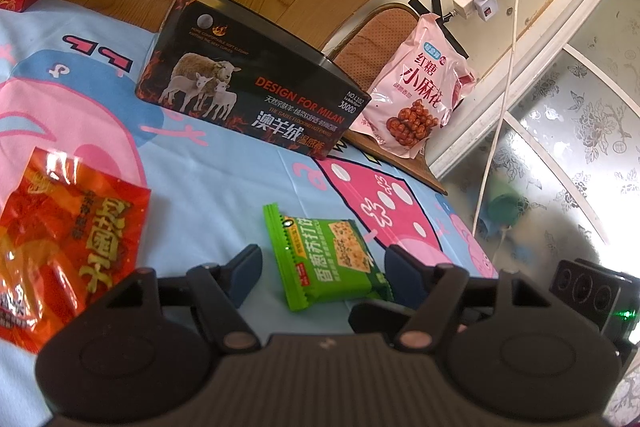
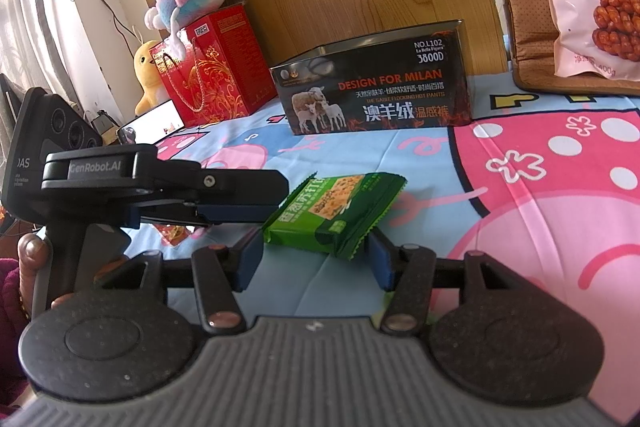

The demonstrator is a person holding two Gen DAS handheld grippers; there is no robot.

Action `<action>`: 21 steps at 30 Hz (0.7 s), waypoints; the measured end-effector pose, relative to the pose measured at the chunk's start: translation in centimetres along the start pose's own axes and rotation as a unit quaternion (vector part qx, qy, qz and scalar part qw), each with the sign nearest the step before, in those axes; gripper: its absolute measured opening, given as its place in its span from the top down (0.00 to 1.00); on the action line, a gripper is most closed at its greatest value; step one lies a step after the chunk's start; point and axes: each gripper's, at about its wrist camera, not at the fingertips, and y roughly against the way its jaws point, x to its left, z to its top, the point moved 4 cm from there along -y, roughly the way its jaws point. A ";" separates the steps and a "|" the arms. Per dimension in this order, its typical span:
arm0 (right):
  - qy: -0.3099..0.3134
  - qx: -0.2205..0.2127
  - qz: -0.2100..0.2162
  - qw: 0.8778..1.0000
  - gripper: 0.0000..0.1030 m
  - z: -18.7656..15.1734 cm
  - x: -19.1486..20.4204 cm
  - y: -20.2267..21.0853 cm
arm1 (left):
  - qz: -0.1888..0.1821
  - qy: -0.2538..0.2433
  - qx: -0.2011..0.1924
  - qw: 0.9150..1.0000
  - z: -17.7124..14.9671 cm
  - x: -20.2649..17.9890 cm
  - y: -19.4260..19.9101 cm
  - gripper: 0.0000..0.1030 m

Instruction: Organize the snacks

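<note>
Okay, green cracker packet (image 2: 334, 213) lies flat on the cartoon bedsheet (image 2: 560, 211), between my right claw (image 2: 316, 259) pads, both claws spread open, nothing gripped. Left claw (image 1: 322, 273) straddles it too. I judge it light, crinkly, slippery film, crackers inside brittle. I'd pinch across the body's short sides, gently, not the crimped seals. Black open box (image 2: 376, 95) sits well behind.

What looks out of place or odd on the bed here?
Nothing is spilled or torn. The pink snack bag sits off the sheet, propped upright against a chair cushion, apart from the green packet and red packet lying flat.
</note>
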 end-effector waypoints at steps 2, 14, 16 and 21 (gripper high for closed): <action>0.000 0.000 0.000 1.000 0.43 0.0 0.0 0.0 | 0.000 0.000 0.000 1.000 0.0 0.0 0.0 0.32; 0.000 0.000 0.000 1.000 0.43 0.0 0.0 0.0 | -0.003 -0.005 0.002 1.000 -0.1 -0.2 -0.1 0.29; 0.000 -0.001 0.000 1.000 0.43 0.0 0.0 0.0 | -0.004 -0.005 0.002 1.000 0.0 -0.2 -0.1 0.29; 0.001 -0.001 0.001 1.000 0.43 0.0 0.0 0.0 | -0.004 -0.005 0.002 1.000 -0.1 -0.2 -0.1 0.28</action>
